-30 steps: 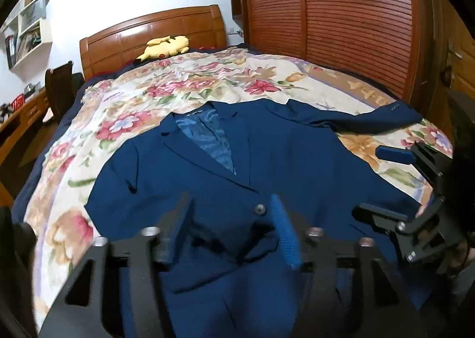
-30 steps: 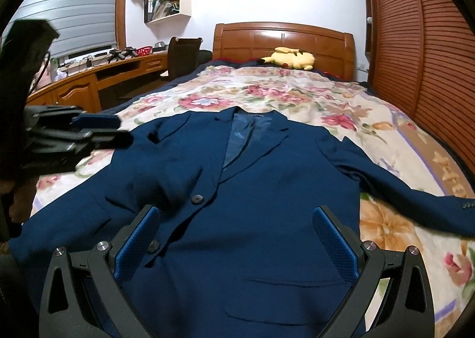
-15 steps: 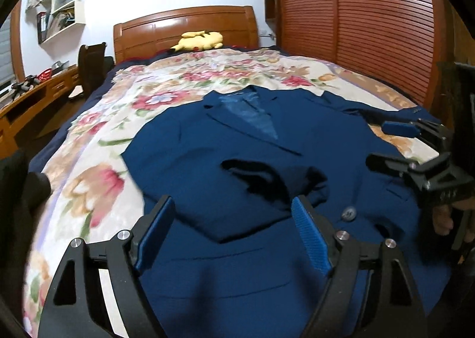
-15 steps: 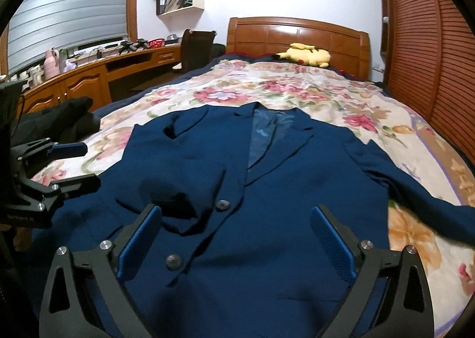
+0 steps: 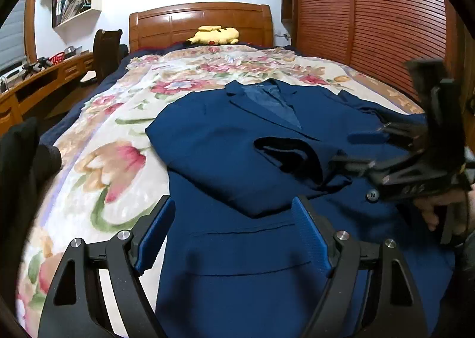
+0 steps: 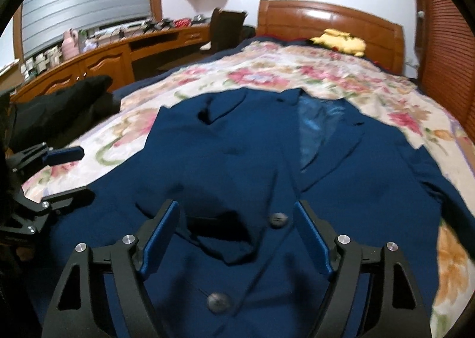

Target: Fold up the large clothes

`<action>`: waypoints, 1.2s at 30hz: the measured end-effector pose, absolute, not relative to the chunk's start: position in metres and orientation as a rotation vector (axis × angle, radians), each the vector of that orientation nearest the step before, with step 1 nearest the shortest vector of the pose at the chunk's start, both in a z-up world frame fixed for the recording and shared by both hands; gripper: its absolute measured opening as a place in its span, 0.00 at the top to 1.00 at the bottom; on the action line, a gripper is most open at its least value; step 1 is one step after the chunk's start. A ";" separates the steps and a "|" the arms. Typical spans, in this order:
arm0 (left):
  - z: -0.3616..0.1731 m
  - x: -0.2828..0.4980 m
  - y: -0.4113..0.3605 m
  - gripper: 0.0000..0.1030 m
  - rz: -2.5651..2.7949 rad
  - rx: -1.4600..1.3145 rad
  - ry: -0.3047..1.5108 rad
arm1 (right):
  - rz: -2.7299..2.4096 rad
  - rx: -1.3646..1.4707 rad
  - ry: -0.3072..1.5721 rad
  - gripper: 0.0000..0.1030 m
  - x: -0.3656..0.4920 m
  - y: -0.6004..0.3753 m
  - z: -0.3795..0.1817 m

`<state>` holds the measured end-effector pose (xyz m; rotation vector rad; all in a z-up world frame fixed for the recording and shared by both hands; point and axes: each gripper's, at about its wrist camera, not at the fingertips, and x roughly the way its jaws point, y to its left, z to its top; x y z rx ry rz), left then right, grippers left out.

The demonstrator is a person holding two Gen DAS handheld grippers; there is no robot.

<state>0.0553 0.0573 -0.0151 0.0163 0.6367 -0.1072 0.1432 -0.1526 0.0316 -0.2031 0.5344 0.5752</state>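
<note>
- Covering the bed (image 5: 98,166) is a floral quilt, and on it a navy suit jacket (image 5: 225,154) lies face up, its long axis running along the bed, collar toward the wooden headboard (image 5: 202,19) and hem toward the cameras.
- Folded across the chest is the jacket's left-view sleeve (image 5: 267,171), its dark cuff opening (image 5: 289,157) near the front buttons; the other sleeve trails off toward the slatted wardrobe (image 5: 386,17).
- Low over the hem, the left gripper (image 5: 234,237) points toward the headboard, its blue-padded fingers spread apart and holding nothing.
- Over the button line the right gripper (image 6: 237,237) hangs likewise, fingers parted and empty, one button (image 6: 277,219) between them and another (image 6: 219,301) nearer the camera.
- In the left wrist view, the right gripper is seen side-on, pointing leftward over the jacket.
- A yellow plush toy (image 5: 215,35) rests by the headboard.
</note>
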 end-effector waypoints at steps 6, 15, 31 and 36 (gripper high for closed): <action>-0.017 0.052 0.064 0.21 -0.111 0.012 0.633 | 0.592 -0.238 0.613 0.38 0.166 -0.145 0.018; -0.023 0.054 0.068 0.21 -0.111 -0.004 0.646 | 0.559 -0.180 0.527 0.88 0.149 -0.160 0.032; -0.008 0.042 0.048 0.21 -0.114 0.003 0.565 | 0.350 -0.084 0.333 0.89 0.045 -0.248 0.041; -0.007 0.041 0.034 0.21 -0.145 0.006 0.555 | 0.363 -0.064 0.417 0.88 0.033 -0.257 0.021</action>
